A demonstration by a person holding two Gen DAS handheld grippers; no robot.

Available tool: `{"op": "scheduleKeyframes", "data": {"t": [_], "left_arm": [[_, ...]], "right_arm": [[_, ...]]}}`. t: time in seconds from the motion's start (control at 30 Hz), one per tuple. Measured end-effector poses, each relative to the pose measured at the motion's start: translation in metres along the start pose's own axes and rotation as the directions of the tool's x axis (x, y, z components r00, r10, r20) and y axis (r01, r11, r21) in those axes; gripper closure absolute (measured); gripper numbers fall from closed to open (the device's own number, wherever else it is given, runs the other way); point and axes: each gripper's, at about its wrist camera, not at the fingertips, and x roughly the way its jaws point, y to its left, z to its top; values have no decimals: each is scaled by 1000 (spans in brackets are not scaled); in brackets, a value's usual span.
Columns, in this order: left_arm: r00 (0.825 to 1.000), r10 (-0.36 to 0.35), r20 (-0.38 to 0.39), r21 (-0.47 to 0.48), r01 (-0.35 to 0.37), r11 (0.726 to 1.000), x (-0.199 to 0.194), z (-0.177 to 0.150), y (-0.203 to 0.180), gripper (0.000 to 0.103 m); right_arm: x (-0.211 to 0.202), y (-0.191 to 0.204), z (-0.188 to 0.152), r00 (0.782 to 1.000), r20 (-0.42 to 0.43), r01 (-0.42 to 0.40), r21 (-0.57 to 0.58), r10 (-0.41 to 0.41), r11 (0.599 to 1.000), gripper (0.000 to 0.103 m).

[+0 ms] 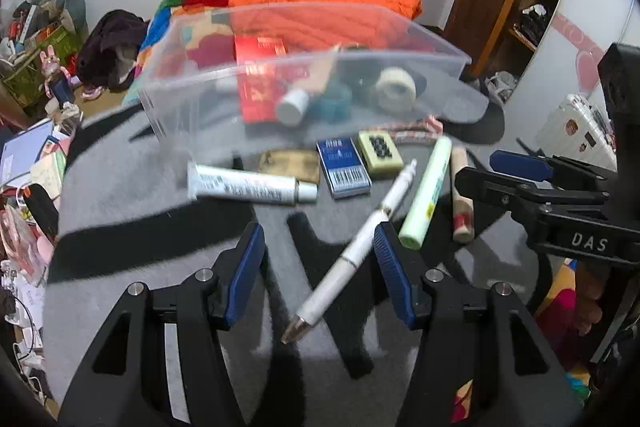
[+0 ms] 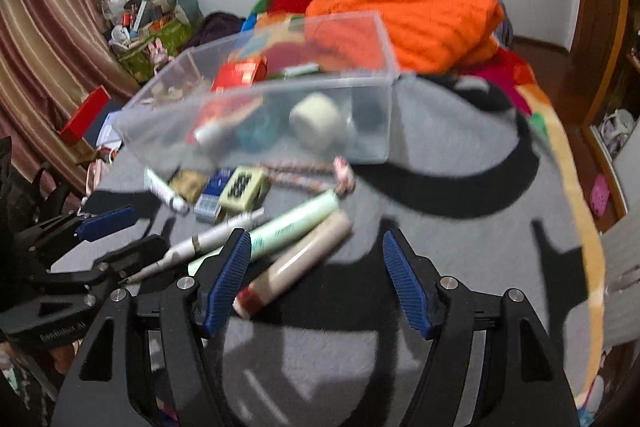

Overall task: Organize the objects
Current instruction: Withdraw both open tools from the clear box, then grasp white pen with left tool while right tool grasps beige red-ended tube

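two risks show in the left wrist view: the white pen (image 1: 352,251) lies slanted between the fingers of the left gripper (image 1: 320,271), touching the right pad, so a closing pinch could roll it away across the grey blanket (image 1: 120,219). the jaws stand apart, holding nothing. the clear bin (image 1: 304,67) sits beyond.

in the right wrist view, the right gripper (image 2: 316,279) is apart and empty; the beige tube (image 2: 296,263) lies just by its left pad, beside the green tube (image 2: 280,231), so it might catch both.
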Motion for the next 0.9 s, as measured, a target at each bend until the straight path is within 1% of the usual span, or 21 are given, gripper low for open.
{"op": "scheduleKeyframes", "data": {"t": [0.1, 0.13, 0.2, 0.27, 0.3, 0.33, 0.37, 0.4, 0.43, 0.47, 0.53, 0.6, 0.63, 0.77, 0.9], "left_arm": [[1000, -7, -13, -19, 7, 1000, 8, -4, -3, 46], [1000, 1, -3, -14, -2, 1000, 9, -4, -6, 46], [1000, 0, 4, -7, 0, 1000, 11, -2, -11, 46], [1000, -8, 12, -3, 8, 1000, 13, -1, -16, 47], [1000, -9, 14, 2, 9, 1000, 14, -1, -19, 51], [1000, -7, 17, 12, 6, 1000, 14, -2, -22, 60], [1000, -8, 19, 22, 8, 1000, 13, -3, -24, 66], [1000, -13, 19, 29, 13, 999, 11, -4, -26, 75], [1000, -22, 22, 32, 22, 999, 9, -7, -27, 78], [999, -31, 27, 31, 30, 999, 6, -8, -27, 80], [999, -47, 25, 32, 46, 998, 0, -14, -28, 86], [997, -77, 13, 26, 77, 997, -5, -19, -28, 89], [996, -86, 7, 25, 86, 996, -7, -21, -28, 90], [997, -75, -9, 43, 75, 996, -9, -26, -30, 90], [998, -59, -18, 75, 60, 995, -1, -19, -37, 89]], "right_arm": [[6, 7, -5, 1000, -13, 10, -29, -11, 1000, 38], [9, 9, -7, 1000, -22, 14, -38, -15, 999, 38], [10, 10, -10, 999, -16, 30, -47, -31, 998, 43], [7, 8, -12, 999, -11, 35, -57, -36, 998, 52], [5, 5, -13, 999, -10, 33, -54, -34, 998, 55], [4, 4, -13, 999, -11, 35, -52, -36, 998, 63], [3, 1, -14, 999, -12, 39, -51, -39, 998, 70], [2, 1, -14, 999, -11, 42, -51, -43, 998, 75], [0, -3, -15, 999, -10, 45, -47, -45, 998, 80], [-2, -6, -17, 999, -7, 38, -42, -39, 998, 83], [-6, -10, -19, 999, -4, 35, -37, -35, 999, 85], [-10, -14, -22, 999, -1, 35, -40, -35, 999, 87], [-12, -15, -24, 999, -2, 32, -44, -33, 999, 89], [-18, -16, -30, 1000, -8, 29, -72, -29, 997, 89], [-16, -17, -26, 999, -21, 29, -78, -31, 997, 89]]}}
